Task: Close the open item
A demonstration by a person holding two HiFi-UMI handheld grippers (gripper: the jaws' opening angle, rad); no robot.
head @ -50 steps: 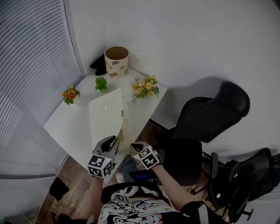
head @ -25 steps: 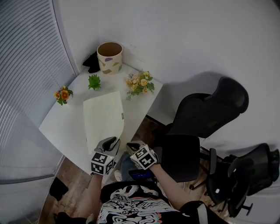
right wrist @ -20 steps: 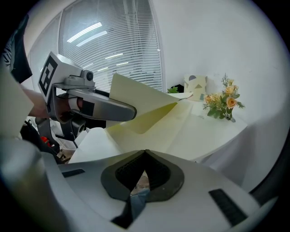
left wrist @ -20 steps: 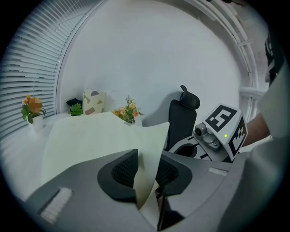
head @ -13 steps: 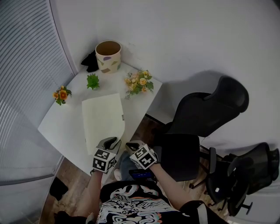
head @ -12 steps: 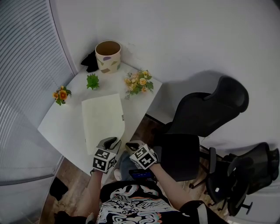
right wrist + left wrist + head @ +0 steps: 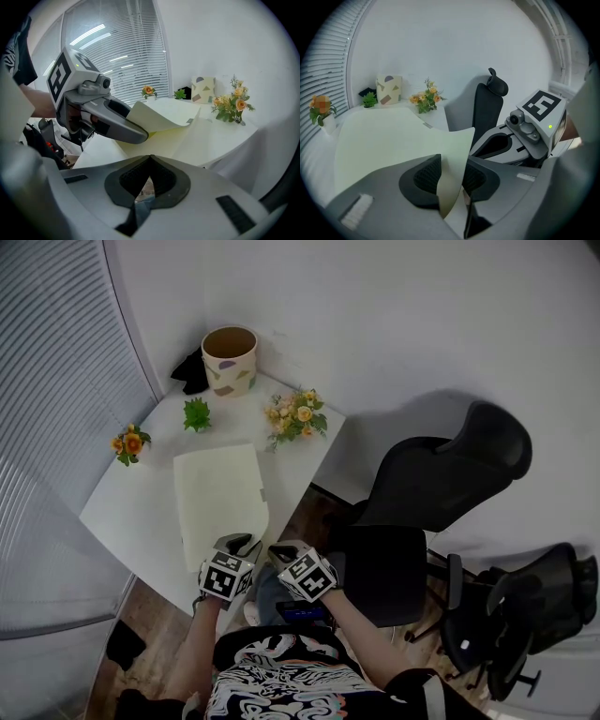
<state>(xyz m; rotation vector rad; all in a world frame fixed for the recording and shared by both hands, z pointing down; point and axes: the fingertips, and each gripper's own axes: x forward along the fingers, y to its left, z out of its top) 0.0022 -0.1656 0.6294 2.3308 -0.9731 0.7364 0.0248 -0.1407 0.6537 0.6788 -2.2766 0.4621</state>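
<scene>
**Scene, head view and both gripper views.** One folder (image 7: 220,495) lies on one white table (image 7: 127,514), directly ahead of the two grippers. Its pale cover (image 7: 161,112) is almost flat. Only the corner nearest the grippers is raised off the yellow leaf (image 7: 164,138) beneath.

**Objects beyond the folder, farther from the grippers**
- One patterned pot (image 7: 230,360)
- One dark thing (image 7: 190,374) behind the pot, too small to identify
- Three small plants: an orange flower (image 7: 125,442) ahead and to the left, a green tuft (image 7: 196,414) straight ahead, and a bouquet (image 7: 295,416) ahead and to the right

Two black chairs (image 7: 450,482) show clearly. They stand off the table, to the right of the right gripper.

**Left gripper** (image 7: 239,542): at the table's near edge, over the folder's near corner. The jaws stand partly apart and have just been opening. The raised corner of the cover passes between the pads (image 7: 425,177) as a curved sheet. The gap is wider than the sheet, so the pads do not clamp it. Whether the sheet brushes either pad cannot be told.

**Right gripper** (image 7: 278,549): just beside the left gripper, on its right. The jaw tips meet, with nothing between them, and it touches nothing. From this gripper the folder lies ahead and slightly to the left, and the left gripper reaches in from the left to the cover's corner
</scene>
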